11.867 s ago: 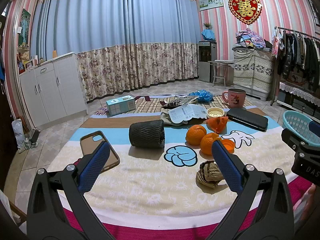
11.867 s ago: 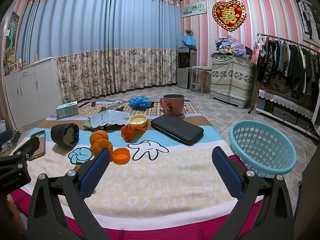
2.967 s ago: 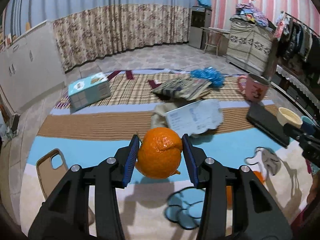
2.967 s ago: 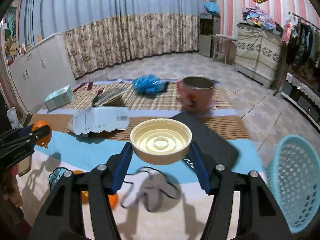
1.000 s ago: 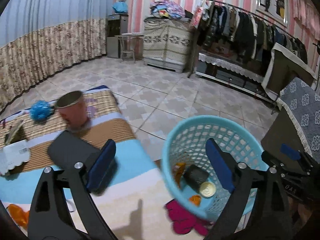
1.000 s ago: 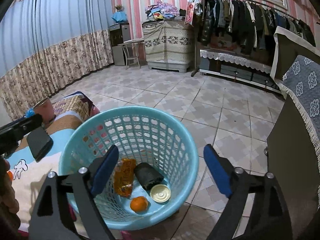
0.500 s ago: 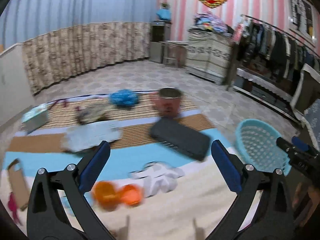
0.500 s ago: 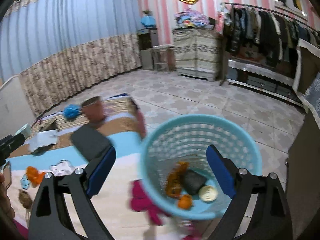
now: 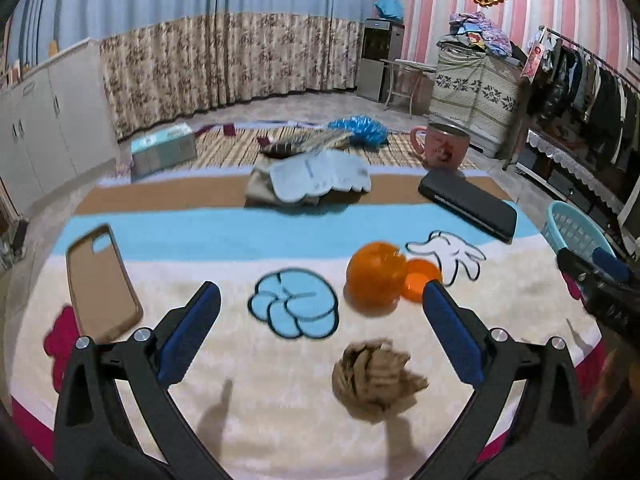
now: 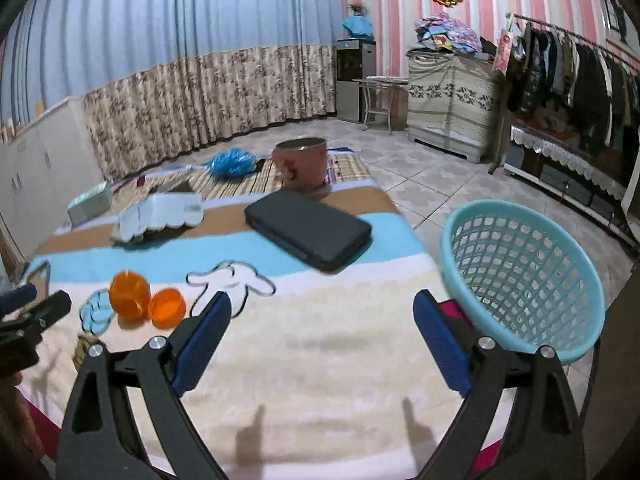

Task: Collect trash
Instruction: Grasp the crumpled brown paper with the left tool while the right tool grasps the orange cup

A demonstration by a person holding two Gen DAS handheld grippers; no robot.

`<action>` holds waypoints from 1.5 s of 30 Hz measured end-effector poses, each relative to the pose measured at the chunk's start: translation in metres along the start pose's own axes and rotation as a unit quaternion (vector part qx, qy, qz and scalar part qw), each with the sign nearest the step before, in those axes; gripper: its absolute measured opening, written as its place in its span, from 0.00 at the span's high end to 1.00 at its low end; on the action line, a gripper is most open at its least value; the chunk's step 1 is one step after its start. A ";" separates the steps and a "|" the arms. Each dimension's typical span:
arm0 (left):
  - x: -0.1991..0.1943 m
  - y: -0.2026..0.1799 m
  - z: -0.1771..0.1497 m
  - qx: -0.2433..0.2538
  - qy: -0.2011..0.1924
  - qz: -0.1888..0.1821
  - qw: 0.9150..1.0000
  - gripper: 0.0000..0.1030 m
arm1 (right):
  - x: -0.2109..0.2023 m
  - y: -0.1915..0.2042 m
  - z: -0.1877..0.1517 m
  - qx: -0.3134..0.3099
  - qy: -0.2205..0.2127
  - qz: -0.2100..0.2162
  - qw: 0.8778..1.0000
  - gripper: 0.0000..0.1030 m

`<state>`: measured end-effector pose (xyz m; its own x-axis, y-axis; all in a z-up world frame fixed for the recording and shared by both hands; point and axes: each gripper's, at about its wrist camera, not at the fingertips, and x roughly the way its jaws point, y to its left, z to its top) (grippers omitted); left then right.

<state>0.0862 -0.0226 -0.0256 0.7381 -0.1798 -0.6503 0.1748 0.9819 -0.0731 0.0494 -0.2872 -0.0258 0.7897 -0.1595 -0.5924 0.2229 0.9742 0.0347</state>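
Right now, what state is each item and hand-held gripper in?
Left hand-held gripper: open, empty.
Right hand-held gripper: open, empty.
Orange: on the blanket.
Orange cap: beside it.
Crumpled brown paper: uncollected.
Basket: upright; contents hidden.
Pink mug: upright.

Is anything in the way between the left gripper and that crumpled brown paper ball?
No. The left gripper is open and empty, and the crumpled brown paper ball lies just ahead between its fingers with only bare blanket around it. The orange sits farther back, out of the way.

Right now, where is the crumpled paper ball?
In the left wrist view, the crumpled paper ball lies low and centre-right on the blanket, nearer the camera than the orange.
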 end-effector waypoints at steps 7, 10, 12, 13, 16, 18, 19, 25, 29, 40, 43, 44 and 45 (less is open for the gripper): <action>0.018 -0.018 -0.032 0.025 0.038 -0.011 0.999 0.05 | -0.004 0.005 -0.001 -0.003 -0.015 0.000 1.000 0.12; 0.022 -0.026 -0.036 0.042 0.039 -0.004 0.998 0.06 | -0.004 0.003 -0.001 0.003 -0.014 0.001 1.000 0.12; 0.026 -0.026 -0.037 0.040 0.050 -0.016 0.998 0.14 | -0.001 0.000 0.000 0.014 -0.006 0.005 1.000 0.12; 0.028 -0.027 -0.038 0.038 0.056 -0.020 0.998 0.17 | 0.001 -0.001 0.001 0.018 -0.003 0.006 1.000 0.12; 0.033 -0.027 -0.042 0.035 0.073 -0.032 0.996 0.30 | 0.004 -0.004 0.001 0.028 0.003 0.009 1.000 0.12; 0.033 -0.028 -0.043 0.037 0.075 -0.036 0.996 0.41 | 0.005 -0.004 0.001 0.031 0.005 0.009 0.999 0.12; 0.033 -0.029 -0.043 0.039 0.075 -0.036 0.996 0.44 | 0.006 -0.004 0.001 0.032 0.006 0.009 0.999 0.12; 0.028 -0.024 -0.032 0.030 0.072 -0.043 0.996 0.50 | 0.009 0.001 0.000 0.027 0.009 0.015 0.999 0.12; 0.021 -0.014 -0.010 0.027 0.052 -0.029 0.998 0.50 | 0.010 0.015 0.000 0.000 0.010 0.030 1.000 0.12; 0.026 0.036 0.038 -0.004 0.003 0.015 1.000 0.49 | 0.035 0.077 0.000 -0.091 0.046 0.066 0.993 0.12; 0.039 0.051 0.027 -0.037 0.039 0.017 0.998 0.49 | 0.047 0.087 -0.004 -0.099 0.062 0.068 0.991 0.12; 0.040 0.052 0.026 -0.037 0.039 0.019 0.998 0.49 | 0.051 0.090 -0.005 -0.100 0.068 0.070 0.990 0.12; 0.039 0.055 0.028 -0.036 0.033 0.023 0.999 0.49 | 0.054 0.093 -0.006 -0.100 0.073 0.073 0.990 0.12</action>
<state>0.1425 0.0227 -0.0338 0.6999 -0.1315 -0.7020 0.0926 0.9913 -0.0934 0.1096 -0.2045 -0.0593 0.7102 -0.0042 -0.7040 -0.0172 0.9996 -0.0234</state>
